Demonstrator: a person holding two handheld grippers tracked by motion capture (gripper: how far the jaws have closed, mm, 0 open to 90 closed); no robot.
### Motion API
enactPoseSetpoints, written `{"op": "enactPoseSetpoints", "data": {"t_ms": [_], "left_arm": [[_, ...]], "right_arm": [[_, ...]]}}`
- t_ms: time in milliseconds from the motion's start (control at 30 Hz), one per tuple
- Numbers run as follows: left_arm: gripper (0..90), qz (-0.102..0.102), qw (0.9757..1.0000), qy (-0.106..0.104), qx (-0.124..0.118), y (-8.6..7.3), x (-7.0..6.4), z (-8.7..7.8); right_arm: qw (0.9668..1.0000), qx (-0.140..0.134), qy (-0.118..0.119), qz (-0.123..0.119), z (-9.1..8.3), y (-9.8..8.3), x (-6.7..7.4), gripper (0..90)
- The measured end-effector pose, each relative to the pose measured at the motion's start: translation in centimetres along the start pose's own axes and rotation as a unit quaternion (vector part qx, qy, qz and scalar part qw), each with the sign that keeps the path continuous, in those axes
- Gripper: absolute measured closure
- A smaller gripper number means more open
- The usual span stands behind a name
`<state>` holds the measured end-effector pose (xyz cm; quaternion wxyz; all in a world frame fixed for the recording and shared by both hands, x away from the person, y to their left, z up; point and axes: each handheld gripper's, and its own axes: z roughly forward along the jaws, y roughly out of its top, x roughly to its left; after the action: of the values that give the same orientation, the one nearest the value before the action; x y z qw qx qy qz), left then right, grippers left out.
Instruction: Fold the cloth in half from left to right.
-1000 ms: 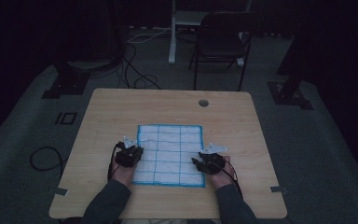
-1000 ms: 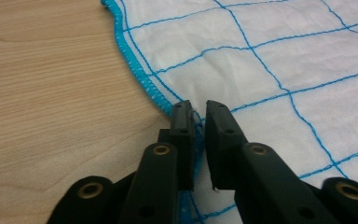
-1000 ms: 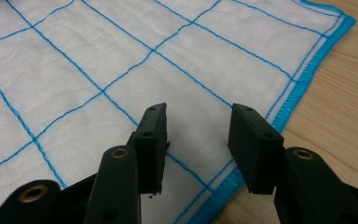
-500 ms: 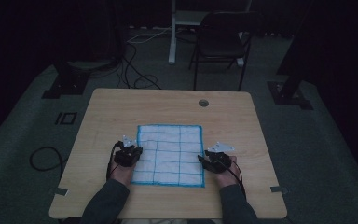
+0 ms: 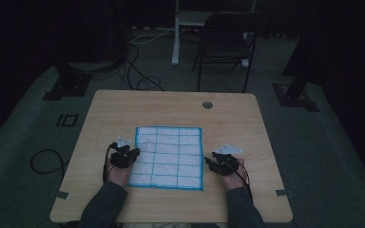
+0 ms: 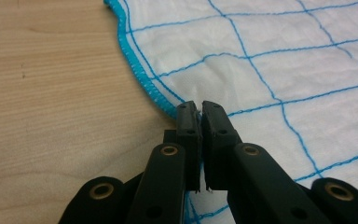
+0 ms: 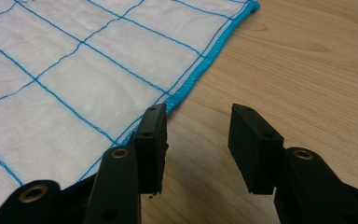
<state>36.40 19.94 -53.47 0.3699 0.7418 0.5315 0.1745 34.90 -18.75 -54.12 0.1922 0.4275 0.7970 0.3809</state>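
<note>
Here the left gripper point(image 6: 199, 108) has just been closing and pinches the left hem of the cloth point(image 5: 170, 156) (white, blue-gridded). The right gripper point(image 7: 198, 135) hangs wide open at the cloth's right edge, one jaw over the hem.

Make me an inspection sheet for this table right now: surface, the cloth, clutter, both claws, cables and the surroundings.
Surface: light wooden table, with a round grommet hole near the far edge.
Job's things: white cloth with blue grid lines and blue stitched hem, lying flat near the front edge.
Clutter: nothing seen.
Grippers: left claw has just been closing and pinches the cloth's left hem; right claw open, at the right hem, one jaw over the hem, the other over bare wood.
Cables: black cable loops on the floor at left; more cables behind the table.
Surroundings: dark room, black folding chair, black stand bases.
</note>
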Motion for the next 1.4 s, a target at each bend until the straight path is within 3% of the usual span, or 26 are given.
{"op": "enactPoseSetpoints", "data": {"t_ms": [100,233,633,1400], "left_arm": [[87.3,-0.001,0.9999,-0.007,-0.010,0.3,-0.1,-0.3],[87.3,-0.007,0.9991,-0.032,-0.028,0.8,0.0,-0.9],[87.3,0.007,0.9960,-0.072,-0.053,2.8,-1.6,-1.6],[87.4,0.038,0.9897,-0.115,-0.076,5.8,-4.9,-2.2]], "right_arm": [[1.0000,0.000,0.000,0.000,0.0,0.0,0.0,57.3],[1.0000,0.001,0.000,-0.001,0.1,0.0,0.1,57.2],[1.0000,0.003,0.000,-0.002,0.2,0.0,0.1,57.4],[1.0000,0.005,-0.003,-0.002,0.2,0.0,0.1,58.2]]}}
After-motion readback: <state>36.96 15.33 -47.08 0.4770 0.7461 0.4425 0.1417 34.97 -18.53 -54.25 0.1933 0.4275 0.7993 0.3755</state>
